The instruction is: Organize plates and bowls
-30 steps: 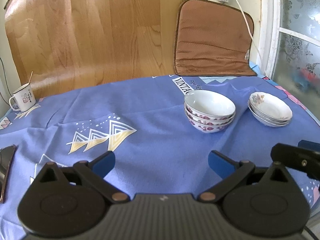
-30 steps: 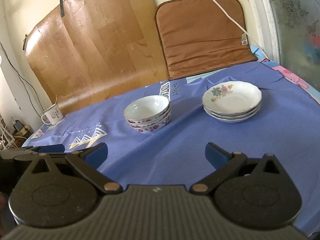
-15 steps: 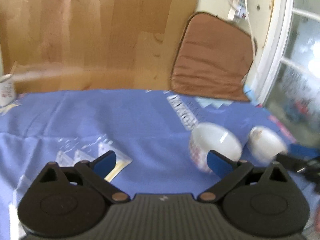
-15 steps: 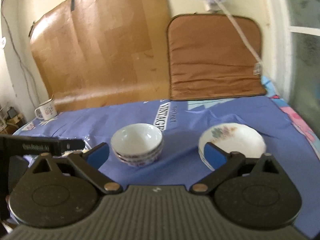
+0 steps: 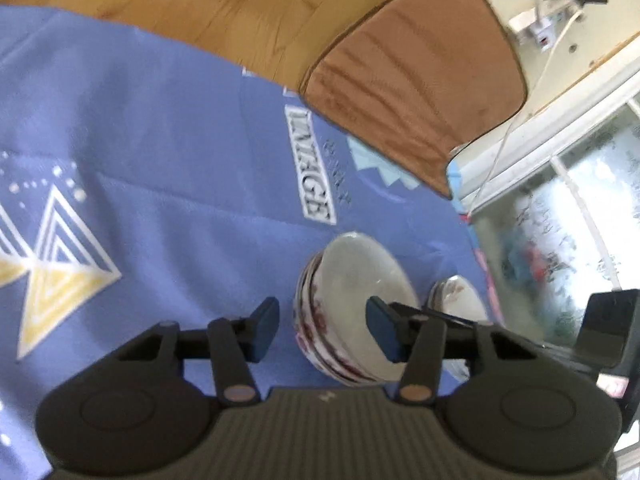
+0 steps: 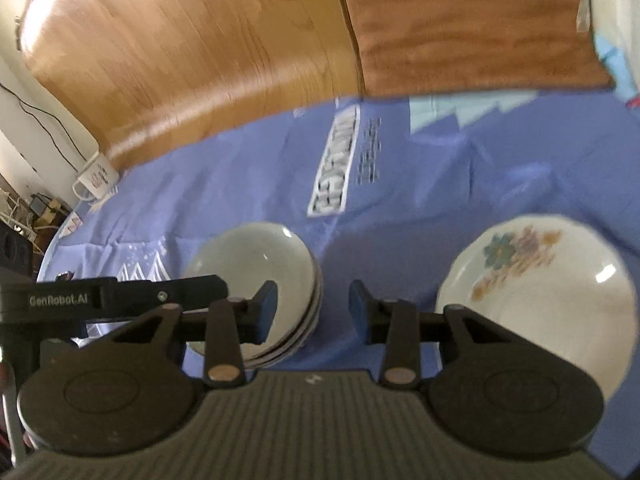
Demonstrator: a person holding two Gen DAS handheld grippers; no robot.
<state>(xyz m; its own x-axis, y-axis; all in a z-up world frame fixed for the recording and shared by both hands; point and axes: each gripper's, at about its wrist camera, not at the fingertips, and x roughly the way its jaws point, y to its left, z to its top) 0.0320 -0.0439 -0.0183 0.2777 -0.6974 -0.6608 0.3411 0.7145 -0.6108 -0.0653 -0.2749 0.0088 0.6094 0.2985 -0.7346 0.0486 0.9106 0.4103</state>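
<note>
Half the plate stack (image 6: 560,300) behind the right gripper (image 6: 312,312), blurred.

Each camera sits just behind its own tongs and looks forward and steeply down along them at the blue-clothed bench (image 5: 168,168).

The left wrist view is rolled, so the bench edge runs slantwise. It faces the stack of bowls (image 5: 352,320) from close by, with the stack of plates (image 5: 456,300) beyond and a window at the right.

The right wrist view sits more level, close above both stacks, with bowls (image 6: 256,264) left and plates (image 6: 552,280) right.

Both views share the two stacks, the printed cloth, the brown cushion (image 5: 416,80) and the wood-grain board (image 6: 180,60).
</note>
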